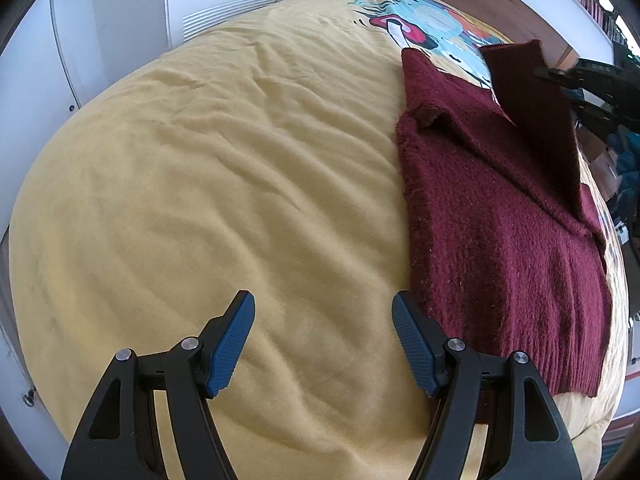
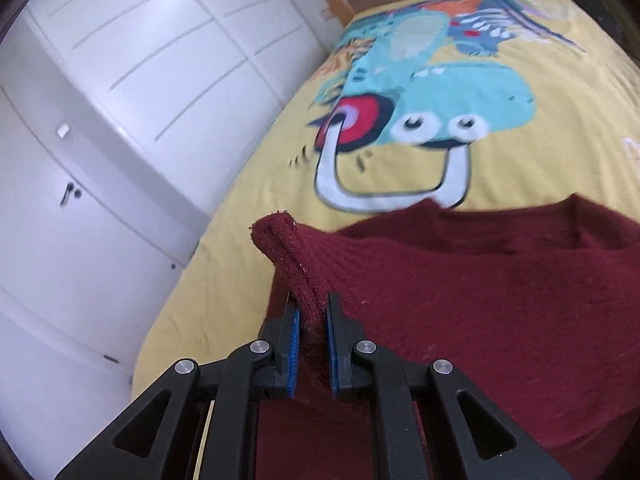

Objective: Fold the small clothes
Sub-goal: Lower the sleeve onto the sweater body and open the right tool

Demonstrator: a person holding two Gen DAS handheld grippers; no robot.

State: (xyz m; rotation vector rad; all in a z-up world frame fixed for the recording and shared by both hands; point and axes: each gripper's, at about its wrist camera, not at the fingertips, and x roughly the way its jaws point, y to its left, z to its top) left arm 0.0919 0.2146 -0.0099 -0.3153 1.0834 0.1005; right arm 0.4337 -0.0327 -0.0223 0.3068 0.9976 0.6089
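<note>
Dark maroon knitted sweater [image 1: 496,216], fuzzy, spread mostly flat on the yellow bedspread [image 1: 224,184]. One edge lifted off the bed, bunched into a narrow upright fold [image 2: 296,264].

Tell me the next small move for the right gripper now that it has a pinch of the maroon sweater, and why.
Probably carry the pinched edge across the maroon sweater and lay it down as a fold. The right gripper is shut on a raised ridge of the knit, while the rest lies flat on the yellow bedspread. The left gripper hangs open and empty beside the hem.
</note>
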